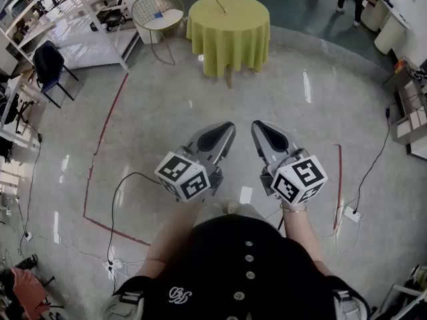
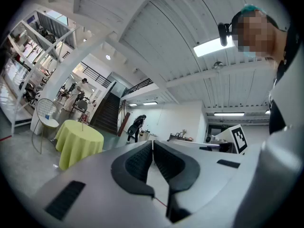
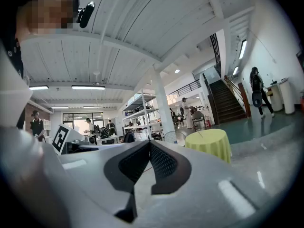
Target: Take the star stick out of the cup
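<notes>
While we stood well back from the round tabletop [image 1: 230, 32], we held the left gripper [image 1: 225, 131] and the right gripper [image 1: 259, 129] side by side in front of our waist, apart from each other. Each was clenched: its ribbed black pads [image 2: 137, 163] met at the tips, and neither grasped or touched anything. Grey, smooth and tapering, both shells pointed toward 12 o'clock, their marker cubes nearest our body.

At 12 o'clock from the grippers, well apart from them across the glossy grey floor [image 1: 293, 99], the star stick [image 1: 219, 4] showed only as a thin dark sliver tilted above the tabletop's yellow-green cloth, which hung in soft folds. We could not make out the cup at that distance. A round wire-frame stand [image 1: 157, 12] stood just beside the tabletop at its 9 o'clock.
</notes>
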